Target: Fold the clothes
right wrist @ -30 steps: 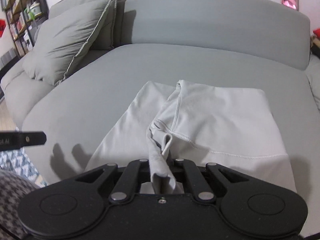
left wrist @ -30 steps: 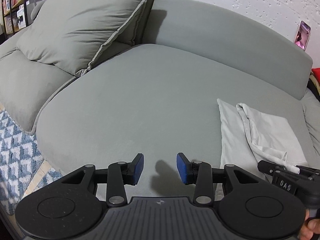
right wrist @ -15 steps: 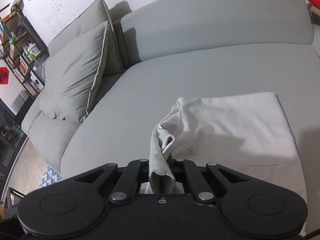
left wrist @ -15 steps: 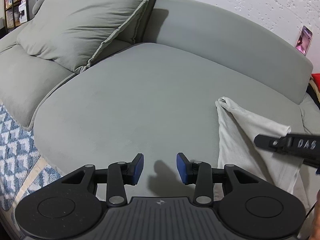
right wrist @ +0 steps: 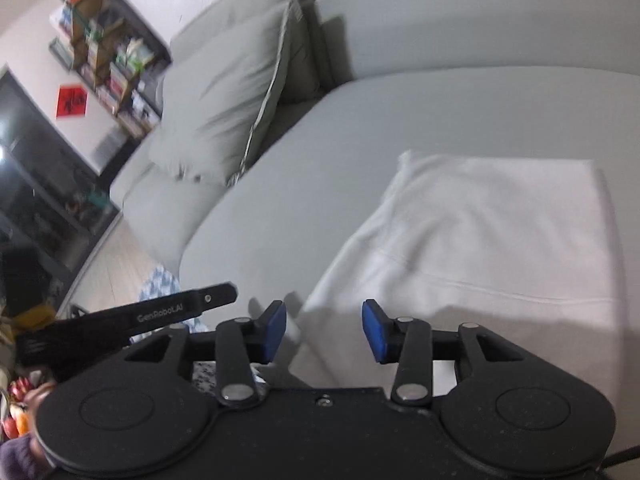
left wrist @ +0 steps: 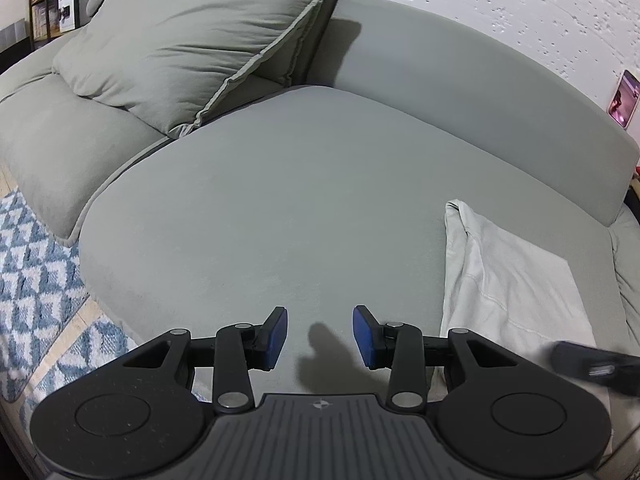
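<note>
White garment lies folded flat on the grey sofa seat, at right of the frame in both views. Nearest, the right gripper hangs over its near edge, fingers spread and empty; the left gripper likewise gapes over bare cushion. Farther back, upper left, leans a pillow.

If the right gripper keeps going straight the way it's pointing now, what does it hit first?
Most likely the white garment: the open right gripper points over its near edge where it lies on the grey sofa seat. The picture is blurred, so depth is uncertain.
</note>
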The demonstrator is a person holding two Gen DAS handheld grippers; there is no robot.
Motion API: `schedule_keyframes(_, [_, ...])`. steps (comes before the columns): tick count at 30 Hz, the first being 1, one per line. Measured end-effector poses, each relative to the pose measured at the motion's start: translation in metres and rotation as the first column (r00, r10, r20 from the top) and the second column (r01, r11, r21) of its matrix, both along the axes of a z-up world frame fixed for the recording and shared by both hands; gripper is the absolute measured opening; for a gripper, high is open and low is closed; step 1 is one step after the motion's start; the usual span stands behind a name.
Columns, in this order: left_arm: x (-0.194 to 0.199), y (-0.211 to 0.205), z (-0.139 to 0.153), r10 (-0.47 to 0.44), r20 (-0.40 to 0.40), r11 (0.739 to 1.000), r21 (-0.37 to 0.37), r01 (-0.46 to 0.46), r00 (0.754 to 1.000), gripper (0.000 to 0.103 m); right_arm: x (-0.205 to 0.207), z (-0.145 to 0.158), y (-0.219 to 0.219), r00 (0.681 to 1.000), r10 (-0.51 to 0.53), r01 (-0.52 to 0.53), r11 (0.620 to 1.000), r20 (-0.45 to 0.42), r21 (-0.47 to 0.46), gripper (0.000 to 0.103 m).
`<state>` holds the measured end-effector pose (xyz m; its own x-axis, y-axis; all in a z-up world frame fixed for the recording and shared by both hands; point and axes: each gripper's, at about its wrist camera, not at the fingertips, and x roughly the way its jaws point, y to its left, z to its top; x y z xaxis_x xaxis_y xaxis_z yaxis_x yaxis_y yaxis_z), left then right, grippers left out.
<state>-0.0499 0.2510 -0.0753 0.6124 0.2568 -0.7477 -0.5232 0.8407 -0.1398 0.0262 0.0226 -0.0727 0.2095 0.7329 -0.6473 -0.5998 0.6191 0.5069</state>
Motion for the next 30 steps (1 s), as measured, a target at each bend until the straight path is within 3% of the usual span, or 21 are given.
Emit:
schedule_keyframes(3, [-0.001,-0.005,0.002,-0.004,0.011,1.000,0.020,0.003,1.000,0.033,0.006,0.011,-0.046,0.997,-0.080,0.080,0.996,0.015,0.031,0.042])
schedule_keyframes(7, [0.017,-0.046,0.006,-0.165,0.021,0.983,0.089,0.163,0.986,0.026,0.009,0.017,-0.100,0.981,-0.180,0.178,0.983,0.071,0.030,0.042])
schedule_keyframes(9, [0.027,-0.068,0.008,-0.251,0.021,0.961,0.126,0.247,0.968,0.020,0.008,0.009,-0.109,0.977,-0.177,0.180,0.984,0.119,-0.015,0.036])
schedule_keyframes(10, [0.032,-0.080,0.009,-0.294,0.020,0.947,0.144,0.288,0.956,0.021,0.007,0.004,-0.108,0.977,-0.162,0.169,0.985,0.138,-0.042,0.026])
schedule_keyframes(11, [0.037,-0.091,0.010,-0.335,0.018,0.931,0.162,0.328,0.942,0.021,0.007,-0.002,-0.104,0.978,-0.140,0.150,0.987,0.154,-0.060,0.023])
schedule_keyframes(14, [0.070,-0.122,-0.008,-0.378,-0.088,0.880,0.274,0.387,0.922,0.026,0.002,-0.015,-0.083,0.970,-0.055,0.088,0.987,0.235,-0.131,0.023])
schedule_keyframes(18, [0.086,-0.110,-0.037,-0.262,-0.237,0.913,0.253,0.320,0.935,0.030,-0.015,-0.038,-0.059,0.952,0.085,0.005,0.957,0.295,-0.292,0.023])
schedule_keyframes(21, [0.077,-0.102,-0.032,-0.240,-0.288,0.920,0.238,0.312,0.927,0.032,-0.038,-0.041,-0.077,0.931,0.135,-0.016,0.943,0.338,-0.333,0.023])
schedule_keyframes(23, [0.066,-0.096,-0.027,-0.223,-0.309,0.923,0.238,0.303,0.924,0.032,-0.046,-0.035,-0.092,0.937,0.142,-0.026,0.938,0.318,-0.345,0.024])
schedule_keyframes(26, [0.043,-0.081,-0.011,-0.211,-0.235,0.940,0.217,0.263,0.949,0.030,-0.042,-0.020,-0.113,0.967,0.101,-0.023,0.951,0.236,-0.310,0.024])
schedule_keyframes(30, [0.031,-0.080,0.003,-0.252,-0.097,0.938,0.219,0.268,0.963,0.028,-0.023,0.002,-0.132,0.968,0.016,0.032,0.982,0.250,-0.187,0.035])
